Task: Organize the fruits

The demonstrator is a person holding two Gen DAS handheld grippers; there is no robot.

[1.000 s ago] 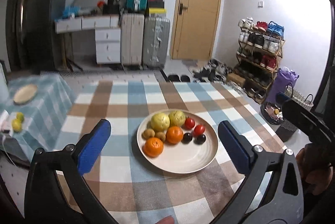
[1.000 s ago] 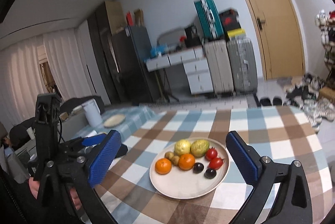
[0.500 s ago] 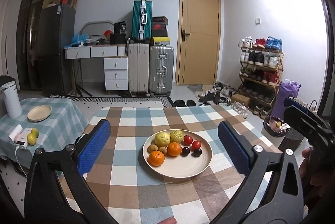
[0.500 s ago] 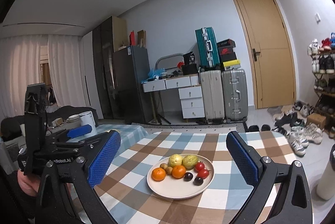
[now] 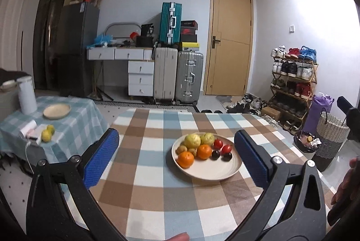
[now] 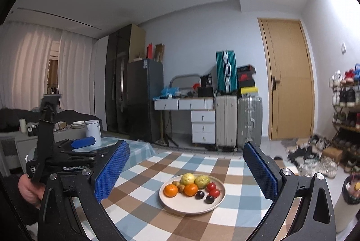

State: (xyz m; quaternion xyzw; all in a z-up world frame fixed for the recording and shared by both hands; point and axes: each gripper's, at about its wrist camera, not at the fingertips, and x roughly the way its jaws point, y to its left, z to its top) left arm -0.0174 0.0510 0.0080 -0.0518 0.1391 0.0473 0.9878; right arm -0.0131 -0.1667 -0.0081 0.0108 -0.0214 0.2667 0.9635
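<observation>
Left wrist view: fruit plate [image 5: 227,170] on checked surface [image 5: 157,173].
Both tongs, left [image 5: 176,158] and right [image 6: 186,171], gape wide, empty, above the plate.

place: home, living room | signs: shoe rack [image 5: 292,81], suitcases [image 5: 178,74], fridge [image 5: 74,47], door [image 5: 229,42], curtains [image 6: 33,65], drawers [image 5: 140,78], checked cloth on desk [image 5: 157,173], side table [image 5: 67,119]
</observation>
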